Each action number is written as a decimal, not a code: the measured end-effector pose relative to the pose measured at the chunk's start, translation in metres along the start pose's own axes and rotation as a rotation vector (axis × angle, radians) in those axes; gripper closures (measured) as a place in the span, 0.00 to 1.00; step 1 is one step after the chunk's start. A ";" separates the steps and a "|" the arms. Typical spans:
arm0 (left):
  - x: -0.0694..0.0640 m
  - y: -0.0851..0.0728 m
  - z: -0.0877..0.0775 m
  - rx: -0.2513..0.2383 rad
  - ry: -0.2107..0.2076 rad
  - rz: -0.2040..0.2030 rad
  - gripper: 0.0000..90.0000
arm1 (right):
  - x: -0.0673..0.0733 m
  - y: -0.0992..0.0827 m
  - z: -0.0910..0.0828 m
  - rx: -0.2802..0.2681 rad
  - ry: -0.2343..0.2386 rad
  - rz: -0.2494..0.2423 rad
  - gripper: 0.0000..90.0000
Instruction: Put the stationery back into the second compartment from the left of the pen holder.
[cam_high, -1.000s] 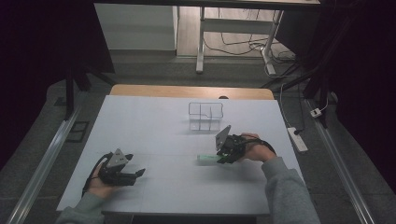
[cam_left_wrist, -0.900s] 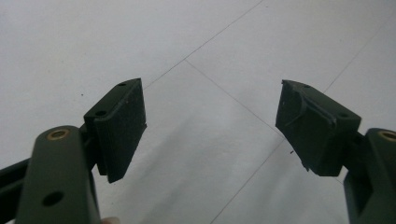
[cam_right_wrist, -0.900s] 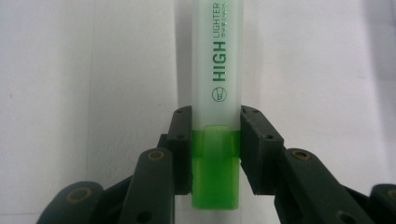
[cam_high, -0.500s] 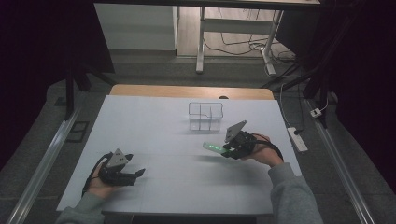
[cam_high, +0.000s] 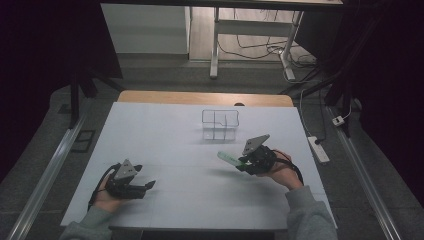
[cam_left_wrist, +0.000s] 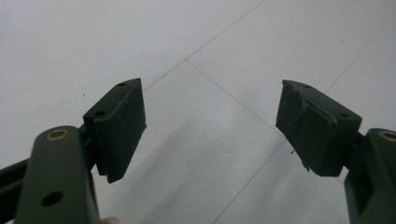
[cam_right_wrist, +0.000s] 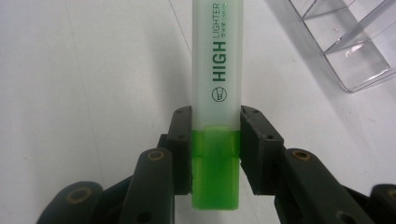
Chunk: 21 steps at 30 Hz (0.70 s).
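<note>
My right gripper (cam_high: 239, 162), clamped on the green highlighter (cam_right_wrist: 215, 93), has lifted it off the table (cam_high: 165, 145) toward the clear organizer (cam_high: 220, 124) at upper centre; my left gripper (cam_left_wrist: 210, 130) rests open.

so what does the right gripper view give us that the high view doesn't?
Right gripper view alone: the HIGH LIGHTER print on the highlighter, its green end clamped between the right gripper pads. High view alone: the left gripper, jaws apart, low over the table, and both forearms. Both: highlighter, right gripper, clear organizer beyond.
</note>
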<state>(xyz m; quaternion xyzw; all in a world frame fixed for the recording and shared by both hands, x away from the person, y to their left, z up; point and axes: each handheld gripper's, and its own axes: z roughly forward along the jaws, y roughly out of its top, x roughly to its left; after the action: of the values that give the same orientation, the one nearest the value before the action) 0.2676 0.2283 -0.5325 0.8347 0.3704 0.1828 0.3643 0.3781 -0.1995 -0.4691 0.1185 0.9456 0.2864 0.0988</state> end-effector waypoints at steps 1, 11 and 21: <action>0.000 0.000 0.000 0.000 0.000 0.000 0.27 | 0.001 0.000 -0.001 -0.006 0.001 0.012 0.74; 0.000 0.000 0.000 -0.002 0.001 0.002 0.27 | 0.013 -0.007 0.002 -0.043 -0.008 0.061 0.74; 0.000 0.000 -0.001 -0.006 0.003 0.004 0.27 | 0.023 -0.003 0.006 -0.045 -0.020 0.056 0.74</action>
<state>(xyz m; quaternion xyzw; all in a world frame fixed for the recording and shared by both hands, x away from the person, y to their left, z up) 0.2675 0.2285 -0.5320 0.8340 0.3689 0.1859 0.3657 0.3571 -0.1920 -0.4789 0.1455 0.9343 0.3089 0.1028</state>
